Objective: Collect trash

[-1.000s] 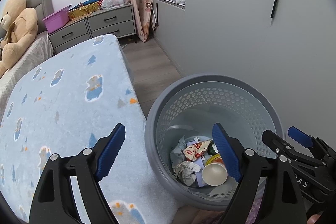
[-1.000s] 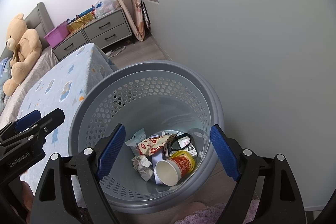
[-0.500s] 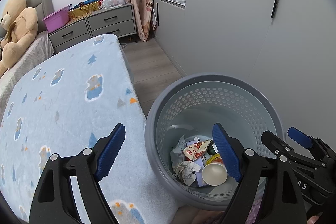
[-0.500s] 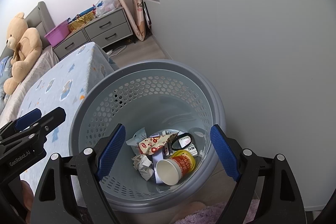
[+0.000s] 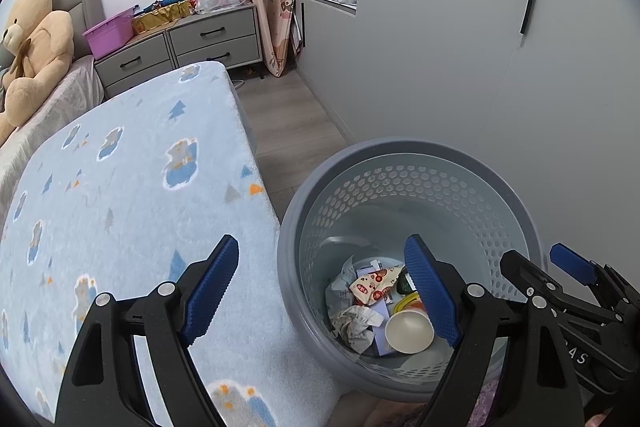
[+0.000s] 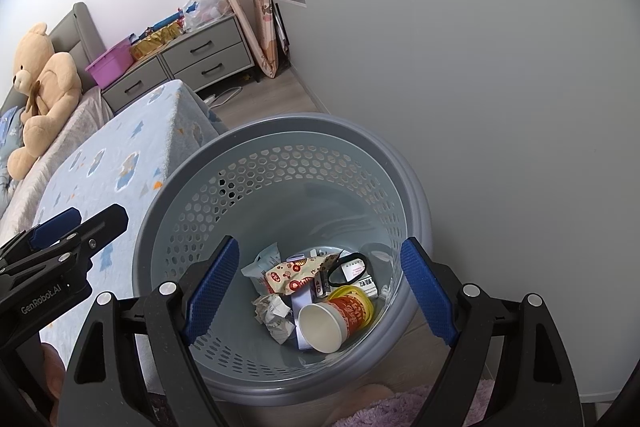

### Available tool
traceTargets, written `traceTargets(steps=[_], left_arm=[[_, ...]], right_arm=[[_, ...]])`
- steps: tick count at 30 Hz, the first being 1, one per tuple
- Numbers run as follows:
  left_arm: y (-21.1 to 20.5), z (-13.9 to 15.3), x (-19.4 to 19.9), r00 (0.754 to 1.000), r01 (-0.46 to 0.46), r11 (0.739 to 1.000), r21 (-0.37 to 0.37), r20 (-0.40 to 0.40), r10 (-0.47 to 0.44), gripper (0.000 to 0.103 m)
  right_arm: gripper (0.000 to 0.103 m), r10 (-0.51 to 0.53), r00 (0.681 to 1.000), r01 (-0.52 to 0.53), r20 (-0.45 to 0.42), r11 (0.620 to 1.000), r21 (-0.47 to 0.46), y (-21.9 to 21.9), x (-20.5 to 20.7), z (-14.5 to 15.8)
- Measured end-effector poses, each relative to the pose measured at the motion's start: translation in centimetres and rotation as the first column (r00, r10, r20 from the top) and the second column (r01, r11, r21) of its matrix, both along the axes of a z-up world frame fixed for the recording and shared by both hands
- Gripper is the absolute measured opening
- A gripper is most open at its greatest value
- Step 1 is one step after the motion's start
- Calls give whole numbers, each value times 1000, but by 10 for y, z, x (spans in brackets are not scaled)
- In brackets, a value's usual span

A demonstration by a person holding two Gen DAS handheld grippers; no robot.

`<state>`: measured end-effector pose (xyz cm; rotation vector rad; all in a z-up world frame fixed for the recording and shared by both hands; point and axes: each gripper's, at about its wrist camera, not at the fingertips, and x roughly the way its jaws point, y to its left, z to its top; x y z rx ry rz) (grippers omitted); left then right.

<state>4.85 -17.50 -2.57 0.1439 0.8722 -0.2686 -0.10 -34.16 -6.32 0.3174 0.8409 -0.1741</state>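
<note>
The right hand-held gripper (image 6: 320,289) hangs above a grey perforated trash basket (image 6: 192,187), its blue-padded jaws spread wide and empty. In the basket lie a paper cup (image 6: 332,321) on its side, a crumpled paper (image 6: 274,315), a printed snack wrapper (image 6: 298,269) and a small box (image 6: 366,285). The left hand-held gripper (image 6: 80,223) shows at the left edge, over a bed with a blue patterned blanket (image 6: 120,163). A teddy bear (image 6: 42,87) sits farther back.

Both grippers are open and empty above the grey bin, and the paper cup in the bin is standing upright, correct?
Not quite: the paper cup lies on its side among the other trash, its mouth facing the camera, as the right wrist view shows. The rest holds: the left gripper and right gripper are open and empty above the grey bin.
</note>
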Motion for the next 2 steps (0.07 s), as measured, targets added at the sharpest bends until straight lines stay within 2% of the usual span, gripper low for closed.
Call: traceTargets(steps=[2], left_arm=[[0,0,0,1000,-1,1000,0,0,1,81]], right_arm=[[81,0,1000,0,0,1000,0,0,0,0]])
